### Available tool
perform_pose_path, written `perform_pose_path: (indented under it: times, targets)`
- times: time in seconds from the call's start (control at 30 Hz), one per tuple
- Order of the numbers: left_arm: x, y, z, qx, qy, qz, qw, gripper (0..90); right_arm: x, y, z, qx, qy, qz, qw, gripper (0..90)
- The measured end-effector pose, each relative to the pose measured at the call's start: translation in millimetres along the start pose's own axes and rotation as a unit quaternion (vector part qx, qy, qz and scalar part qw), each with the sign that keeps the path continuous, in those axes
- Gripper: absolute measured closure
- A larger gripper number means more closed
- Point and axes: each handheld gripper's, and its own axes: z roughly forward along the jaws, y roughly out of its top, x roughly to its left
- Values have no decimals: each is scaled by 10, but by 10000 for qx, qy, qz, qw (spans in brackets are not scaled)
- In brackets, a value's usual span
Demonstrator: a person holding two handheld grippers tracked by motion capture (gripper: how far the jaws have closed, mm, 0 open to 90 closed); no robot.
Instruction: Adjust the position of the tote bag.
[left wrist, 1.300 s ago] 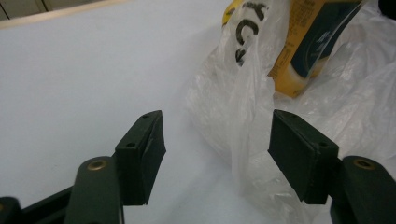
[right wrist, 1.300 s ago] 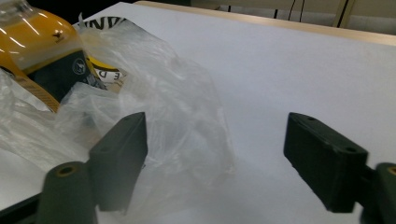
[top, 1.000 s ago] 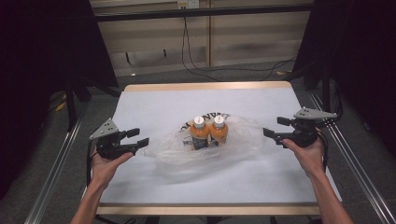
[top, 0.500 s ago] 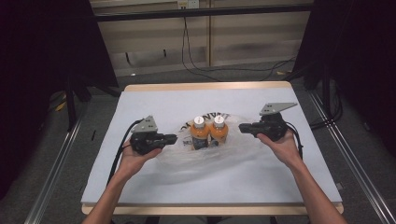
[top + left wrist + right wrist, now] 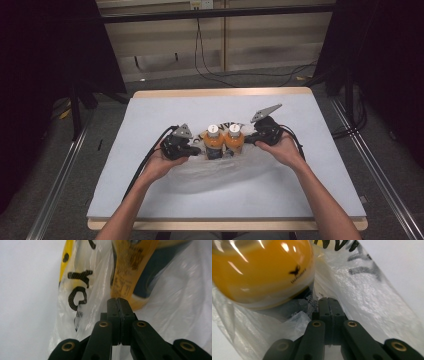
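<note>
Two orange bottles with white caps (image 5: pixel 214 142) (image 5: pixel 233 140) stand side by side on a clear plastic bag (image 5: pixel 215 172) printed with black letters. My left gripper (image 5: pixel 197 149) lies at the left bottle's base, and its jaws have just closed. In the left gripper view the left gripper (image 5: pixel 117 300) is shut, tips against the bag's film (image 5: pixel 175 302) below a bottle label (image 5: pixel 132 272). My right gripper (image 5: pixel 247 140) is at the right bottle's side. In the right gripper view the right gripper (image 5: pixel 328 299) is shut on crumpled film (image 5: pixel 367 297) beside the orange bottle (image 5: pixel 262 272). I see no film between either pair of pads.
The white table top (image 5: pixel 150 115) has a wooden edge and bare surface on every side of the bag. Metal rails (image 5: pixel 380 175) run along both sides of the table. Cables (image 5: pixel 240 75) lie on the floor beyond the far edge.
Both grippers moved inward from the table's sides to the bottles. Their jaws, open a second ago, are now closed. The bag looks more bunched under the bottles.
</note>
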Motion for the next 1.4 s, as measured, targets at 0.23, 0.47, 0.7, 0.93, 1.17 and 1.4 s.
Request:
perform_pose_path:
  times: [0.23, 0.47, 0.7, 0.93, 1.17, 1.4]
  targets:
    - [-41, -92, 119, 321, 16, 49, 9995, 897, -14, -99, 180, 393, 57, 18, 9992, 900]
    - [-7, -196, 159, 523, 52, 89, 9986, 899, -50, -204, 297, 800, -38, 51, 9968, 900]
    - [-33, -224, 122, 687, 261, 196, 9971, 900, -37, -246, 293, 1022, -243, -157, 9943, 900]
    - [2, -305, 39, 828, 451, 202, 9953, 900, 8, -282, 191, 1392, -577, -451, 9876, 900]
    - [-2, -393, -49, 977, 662, 413, 9922, 900, -31, -379, 63, 1596, -789, -501, 9828, 900]
    - [23, -425, -83, 1050, 724, 480, 9907, 900, -78, -477, -56, 1731, -1026, -516, 9782, 900]
